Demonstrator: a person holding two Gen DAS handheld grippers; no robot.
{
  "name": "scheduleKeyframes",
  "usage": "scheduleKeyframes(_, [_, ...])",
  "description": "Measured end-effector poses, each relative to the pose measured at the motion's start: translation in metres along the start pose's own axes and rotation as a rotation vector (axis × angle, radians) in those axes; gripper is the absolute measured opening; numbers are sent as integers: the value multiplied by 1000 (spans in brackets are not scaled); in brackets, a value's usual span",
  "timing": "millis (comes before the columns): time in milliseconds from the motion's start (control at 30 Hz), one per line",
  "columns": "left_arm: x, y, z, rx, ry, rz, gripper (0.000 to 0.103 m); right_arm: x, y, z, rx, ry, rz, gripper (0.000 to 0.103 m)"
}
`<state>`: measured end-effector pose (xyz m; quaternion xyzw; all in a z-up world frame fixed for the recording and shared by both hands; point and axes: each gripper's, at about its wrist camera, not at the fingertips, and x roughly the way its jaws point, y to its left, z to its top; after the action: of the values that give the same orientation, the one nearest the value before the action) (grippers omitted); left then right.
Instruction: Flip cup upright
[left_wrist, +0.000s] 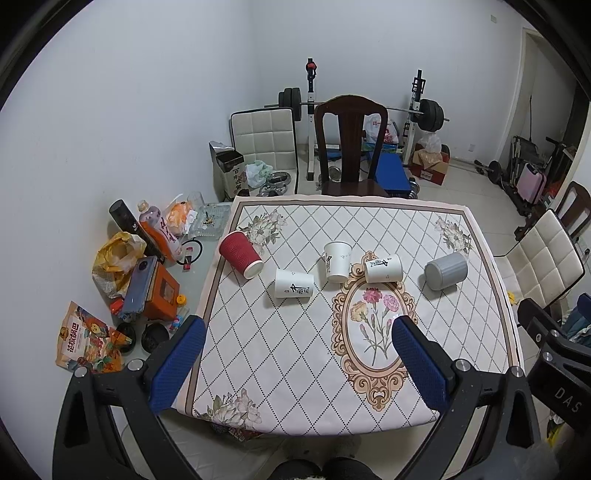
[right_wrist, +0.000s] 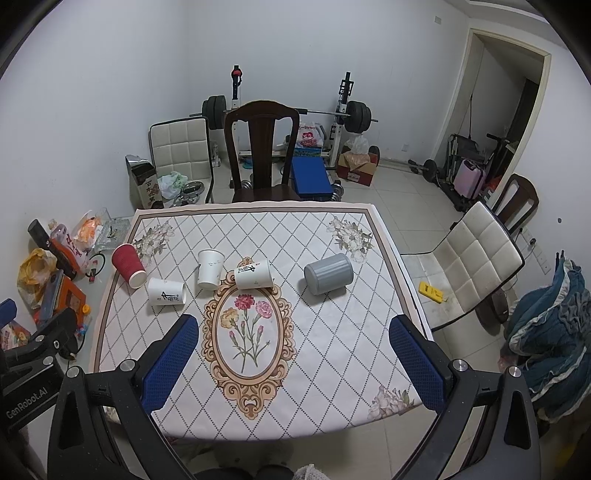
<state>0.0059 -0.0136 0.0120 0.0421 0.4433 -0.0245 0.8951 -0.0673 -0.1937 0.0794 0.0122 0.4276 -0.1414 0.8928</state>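
Start step, nothing gripped. Left gripper (left_wrist: 297, 363) and right gripper (right_wrist: 293, 363) both wide apart, above near table (right_wrist: 332, 387) edge. Five cups lying at 12 o'clock; grey cup (right_wrist: 328, 273) nearest right, likely needs reach first.

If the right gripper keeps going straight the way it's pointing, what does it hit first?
Probably the tablecloth near the flower oval; no cup lies between its open fingers. Depth is unclear.

Left hand-held gripper (left_wrist: 299, 332) spread wide, empty, low over near edge of counter (left_wrist: 258, 354). Five cups on their sides, in a row across it: red cup (left_wrist: 240, 254), white cup (left_wrist: 294, 288), white cup (left_wrist: 337, 262), white cup (left_wrist: 383, 268), grey cup (left_wrist: 445, 271). Chair (left_wrist: 351, 147) behind.
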Motion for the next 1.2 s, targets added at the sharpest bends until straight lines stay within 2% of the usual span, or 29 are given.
scheduleKeyframes(1200, [-4,-1,2,0,-7,-14,103,-3,-2,0,3,-5,1,103])
